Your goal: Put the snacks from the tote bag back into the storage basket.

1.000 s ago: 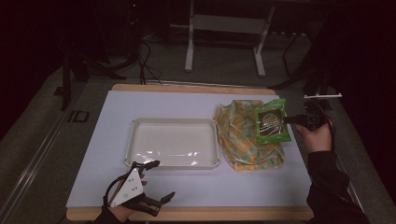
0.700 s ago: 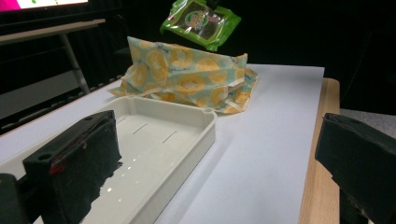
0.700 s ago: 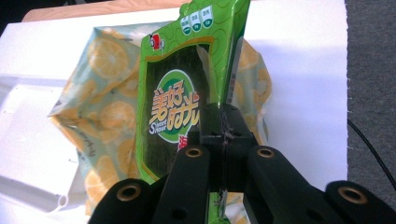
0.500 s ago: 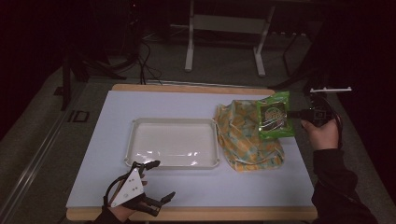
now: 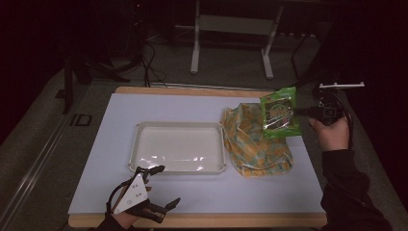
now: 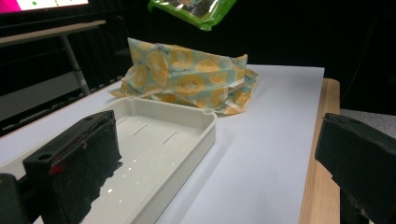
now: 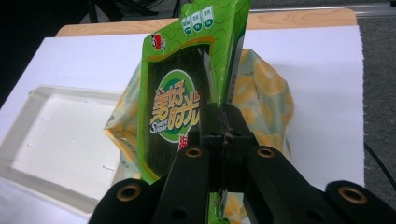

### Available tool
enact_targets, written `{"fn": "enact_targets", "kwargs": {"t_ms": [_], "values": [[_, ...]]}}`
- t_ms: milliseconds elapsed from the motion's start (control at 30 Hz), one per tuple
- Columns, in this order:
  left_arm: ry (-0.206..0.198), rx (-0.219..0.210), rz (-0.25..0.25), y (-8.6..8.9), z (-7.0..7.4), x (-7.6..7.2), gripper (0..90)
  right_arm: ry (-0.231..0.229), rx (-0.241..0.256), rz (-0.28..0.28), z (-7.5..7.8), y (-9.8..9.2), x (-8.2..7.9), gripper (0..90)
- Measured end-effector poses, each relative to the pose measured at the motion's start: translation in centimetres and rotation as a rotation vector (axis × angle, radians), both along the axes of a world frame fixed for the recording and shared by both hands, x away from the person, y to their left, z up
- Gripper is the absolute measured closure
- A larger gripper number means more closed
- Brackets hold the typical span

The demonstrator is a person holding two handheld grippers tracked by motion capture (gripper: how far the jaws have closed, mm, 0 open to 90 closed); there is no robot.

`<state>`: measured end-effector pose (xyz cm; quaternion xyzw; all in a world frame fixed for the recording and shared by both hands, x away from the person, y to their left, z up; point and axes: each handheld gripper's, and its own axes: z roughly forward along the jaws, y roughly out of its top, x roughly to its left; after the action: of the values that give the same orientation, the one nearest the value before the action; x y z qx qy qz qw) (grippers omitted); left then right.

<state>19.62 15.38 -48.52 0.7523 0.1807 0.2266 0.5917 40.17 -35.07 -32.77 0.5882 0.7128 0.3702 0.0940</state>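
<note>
My right gripper point(image 5: 302, 112) point(image 7: 223, 122) is shut on a green snack packet point(image 5: 279, 112) point(image 7: 184, 93) and holds it in the air above the right side of the table. Under the packet lies a crumpled bag with an orange-slice print point(image 5: 254, 140) point(image 6: 187, 77) point(image 7: 268, 93). A white tray point(image 5: 177, 147) point(image 6: 154, 140) point(image 7: 51, 135) sits empty at the table's middle. My left gripper point(image 5: 161, 192) point(image 6: 219, 163) rests open near the front left edge, just in front of the tray, with nothing between its jaws. The packet's lower edge point(image 6: 194, 10) hangs at the top of the left gripper view.
A pale sheet point(image 5: 192, 197) covers the wooden table point(image 5: 192, 220). A metal stand point(image 5: 231, 29) and cables lie on the dark floor beyond the far edge.
My right gripper has lifted the green packet up and away from the printed bag, toward the far right. The left gripper has stayed where it was.
</note>
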Motion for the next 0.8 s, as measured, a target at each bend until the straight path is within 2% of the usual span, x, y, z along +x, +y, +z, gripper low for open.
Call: {"fn": "enact_targets", "kwargs": {"t_ms": [500,800], "values": [[0.0,-0.001,0.0,0.0,0.0,0.0,0.4,-0.016,0.028,0.046,1.4,2.4,0.0,89.5],[-0.002,-0.002,-0.001,0.0,0.0,0.0,0.4,-0.026,0.045,0.088,1.6,4.4,0.0,89.5]]}}
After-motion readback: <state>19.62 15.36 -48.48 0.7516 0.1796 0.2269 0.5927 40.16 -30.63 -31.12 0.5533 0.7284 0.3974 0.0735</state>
